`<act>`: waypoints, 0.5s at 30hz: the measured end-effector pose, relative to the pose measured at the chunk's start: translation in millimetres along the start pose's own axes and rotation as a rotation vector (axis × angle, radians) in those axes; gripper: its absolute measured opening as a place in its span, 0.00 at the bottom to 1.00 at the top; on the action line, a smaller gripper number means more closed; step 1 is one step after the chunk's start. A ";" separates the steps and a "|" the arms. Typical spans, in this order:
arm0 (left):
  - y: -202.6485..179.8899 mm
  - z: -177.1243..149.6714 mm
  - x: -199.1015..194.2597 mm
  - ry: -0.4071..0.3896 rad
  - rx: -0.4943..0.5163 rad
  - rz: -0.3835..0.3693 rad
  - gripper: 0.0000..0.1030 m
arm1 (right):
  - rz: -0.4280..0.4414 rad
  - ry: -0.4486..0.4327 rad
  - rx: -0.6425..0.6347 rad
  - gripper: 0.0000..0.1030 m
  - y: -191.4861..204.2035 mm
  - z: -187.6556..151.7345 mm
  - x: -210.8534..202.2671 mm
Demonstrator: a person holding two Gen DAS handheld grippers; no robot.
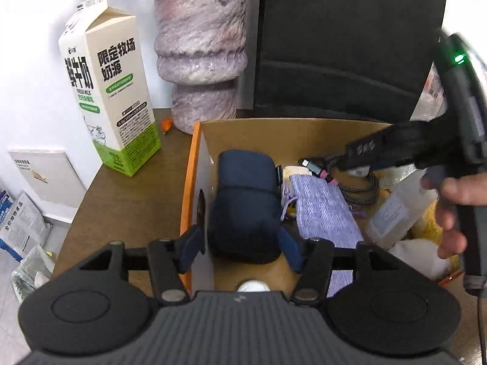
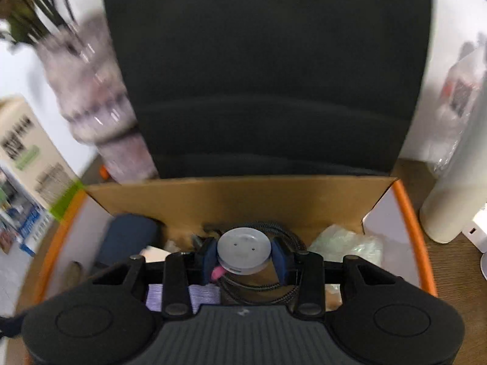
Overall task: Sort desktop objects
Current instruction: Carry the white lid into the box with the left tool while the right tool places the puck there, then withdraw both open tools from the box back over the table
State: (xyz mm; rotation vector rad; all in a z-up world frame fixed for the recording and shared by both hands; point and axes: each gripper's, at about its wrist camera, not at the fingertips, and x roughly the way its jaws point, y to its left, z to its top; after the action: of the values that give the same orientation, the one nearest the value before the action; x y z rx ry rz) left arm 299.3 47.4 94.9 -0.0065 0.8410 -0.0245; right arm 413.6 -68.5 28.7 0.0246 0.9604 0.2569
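The padded navy pouch (image 1: 246, 203) lies between the spread left gripper (image 1: 243, 243); the right gripper (image 2: 245, 258) pinches a smooth white disc (image 2: 243, 254) above the cardboard box (image 2: 274, 200).

Office desk: brown desktop (image 1: 127, 194), black chair back (image 1: 341, 45), milk carton (image 1: 112, 97).

Matt brown cardboard box (image 1: 292, 133) w/ smooth orange rim, centre frame. Navy cloth pouch (image 1: 246, 203), soft, matt; lilac woven pouch (image 1: 322, 210) beside it, coarse weave. Braided cable (image 1: 362, 188), rough. Upper left: printed paper milk carton (image 1: 109, 97), slight sheen. Glossy mottled ceramic vase (image 1: 197, 48). Wood-grain desktop (image 1: 127, 200), matt. Smooth grey plastic disc (image 2: 243, 251) in right wrist view.
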 end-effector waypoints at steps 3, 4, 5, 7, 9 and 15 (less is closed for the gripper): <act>0.2 6.3 6.1 0.016 -0.006 -0.006 0.61 | -0.004 0.014 0.006 0.44 -1.0 -3.9 4.2; 0.2 7.5 6.9 0.024 -0.014 -0.005 0.61 | 0.002 0.012 0.009 0.46 -1.5 -5.8 1.7; -0.2 8.6 7.1 0.033 -0.022 -0.003 0.62 | 0.006 0.004 0.013 0.47 -4.0 -9.3 -3.3; -0.7 10.7 6.2 0.043 -0.038 -0.002 0.67 | 0.003 -0.015 0.017 0.48 -9.1 -10.2 -18.0; -2.0 11.3 1.0 0.043 -0.055 -0.009 0.73 | -0.009 -0.033 0.002 0.53 -11.9 -10.6 -36.2; -5.3 12.6 -14.5 0.096 -0.115 -0.005 0.91 | -0.110 -0.064 -0.082 0.66 -20.7 -26.2 -97.1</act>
State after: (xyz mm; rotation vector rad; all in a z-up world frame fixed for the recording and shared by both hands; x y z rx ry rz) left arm 298.9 42.4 114.1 -0.1164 0.9376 0.0189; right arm 343.7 -113.1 89.1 -0.0939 0.8835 0.1926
